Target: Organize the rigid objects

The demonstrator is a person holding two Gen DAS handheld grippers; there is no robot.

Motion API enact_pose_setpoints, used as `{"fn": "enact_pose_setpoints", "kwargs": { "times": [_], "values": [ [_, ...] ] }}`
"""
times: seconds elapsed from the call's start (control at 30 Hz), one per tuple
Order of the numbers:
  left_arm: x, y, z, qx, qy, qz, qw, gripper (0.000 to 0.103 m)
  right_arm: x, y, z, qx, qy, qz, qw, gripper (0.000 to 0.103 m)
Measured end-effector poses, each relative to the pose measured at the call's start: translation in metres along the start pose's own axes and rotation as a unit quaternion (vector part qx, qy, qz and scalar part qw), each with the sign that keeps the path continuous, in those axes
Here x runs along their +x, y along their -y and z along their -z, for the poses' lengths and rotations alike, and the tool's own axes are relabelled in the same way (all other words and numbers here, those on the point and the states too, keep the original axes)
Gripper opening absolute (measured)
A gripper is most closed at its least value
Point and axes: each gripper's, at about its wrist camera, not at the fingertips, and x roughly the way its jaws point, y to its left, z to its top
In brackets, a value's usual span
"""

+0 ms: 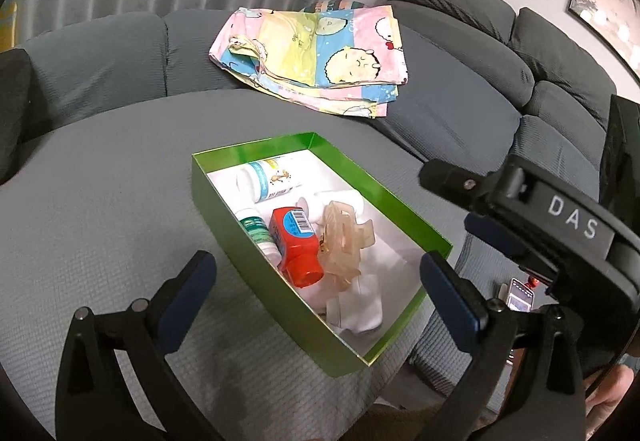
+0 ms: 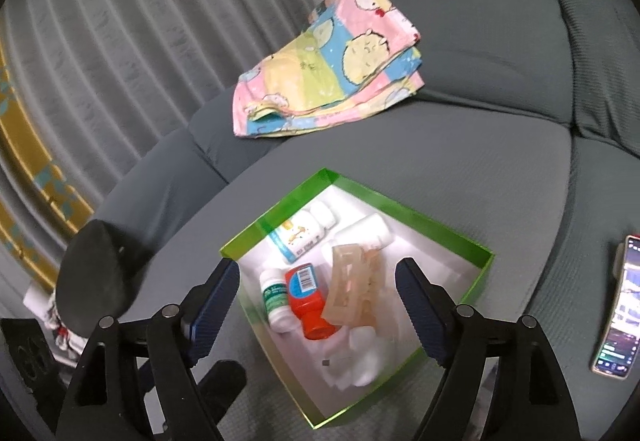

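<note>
A green box (image 1: 224, 217) (image 2: 440, 223) sits on a grey sofa seat. Inside lie a red bottle (image 1: 296, 245) (image 2: 310, 299), a small green-and-white bottle (image 1: 258, 231) (image 2: 275, 299), a larger white bottle (image 1: 266, 179) (image 2: 302, 231), a beige hair claw clip (image 1: 342, 241) (image 2: 354, 287) and white socks (image 1: 356, 311) (image 2: 356, 361). My left gripper (image 1: 316, 281) is open and empty above the box's near end. My right gripper (image 2: 318, 293) is open and empty above the box. The right gripper's body (image 1: 560, 225) shows in the left wrist view.
A folded cartoon-print cloth (image 1: 320, 53) (image 2: 332, 69) lies on the sofa behind the box. A phone (image 2: 616, 301) (image 1: 520, 295) lies on the seat to the right. Sofa backrests (image 1: 480, 25) and grey curtains (image 2: 120, 41) stand behind.
</note>
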Motion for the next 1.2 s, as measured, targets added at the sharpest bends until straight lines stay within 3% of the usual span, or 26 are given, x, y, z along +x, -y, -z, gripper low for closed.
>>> {"fn": "enact_pose_setpoints", "kwargs": {
  "times": [1.2],
  "values": [
    [-0.003, 0.001, 0.012, -0.010, -0.027, 0.022, 0.9993, 0.102, -0.022, -0.015, 0.003, -0.050, 0.027, 0.057, 0.997, 0.082]
  ]
}}
